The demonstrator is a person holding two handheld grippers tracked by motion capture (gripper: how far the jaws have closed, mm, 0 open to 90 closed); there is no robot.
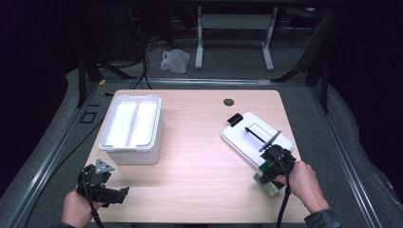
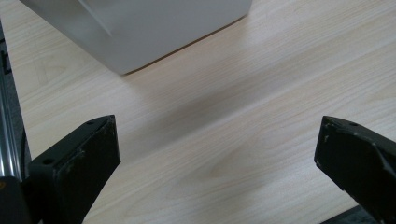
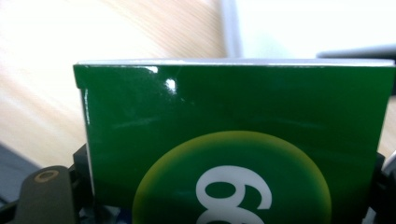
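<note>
High view: the right gripper (image 1: 274,167) clamps a glossy green cardboard box (image 1: 265,183) at lower right; the white plastic bin (image 1: 130,124) lies far left, nearer the open-jawed left gripper (image 1: 124,192).

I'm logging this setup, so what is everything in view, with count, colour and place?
Bin: one, white, table's left half.
Lid: one, white, flat, table's right, bearing a black stand.
Box: one, green, held at the table's right front.
Bag: one, pale, on the floor beyond the table.
Table: one, light wood.
Left tongs: black, open, nothing between them, front left.
Right tongs: black, shut on the box.
</note>
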